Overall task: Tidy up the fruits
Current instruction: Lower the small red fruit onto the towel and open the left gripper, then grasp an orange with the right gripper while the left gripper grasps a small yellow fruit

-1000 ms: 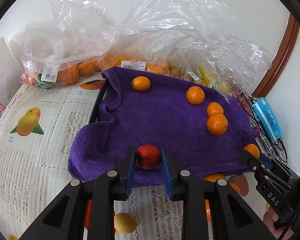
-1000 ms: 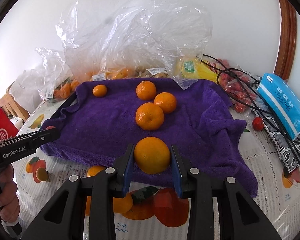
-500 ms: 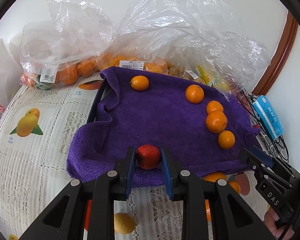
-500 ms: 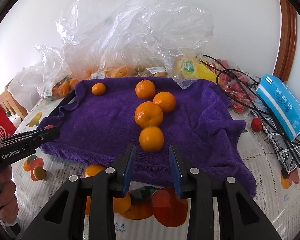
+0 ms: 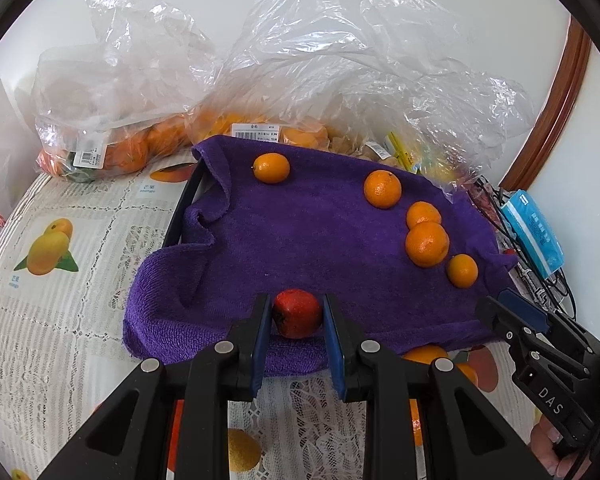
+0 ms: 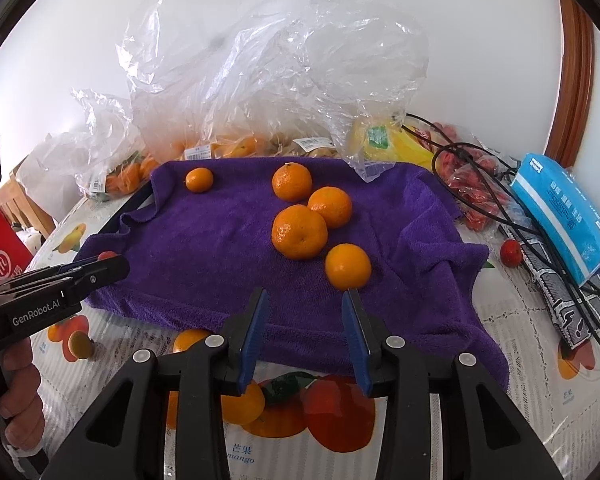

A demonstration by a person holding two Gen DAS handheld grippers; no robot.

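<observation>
A fuzzy purple terry cloth [image 6: 228,240] lies under crinkly, glossy clear plastic bags [image 6: 260,80].

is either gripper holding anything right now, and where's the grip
The left gripper holds a small red fruit, pinched across its two sides. The right gripper is open and holds nothing.

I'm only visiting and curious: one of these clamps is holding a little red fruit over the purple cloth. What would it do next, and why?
Probably set it down. The left hand-held gripper is shut on the red fruit at the near edge of the purple towel, where five oranges already lie. The right hand-held gripper is open and empty, just short of the nearest orange. So lowering and opening over bare towel seems likely.
</observation>
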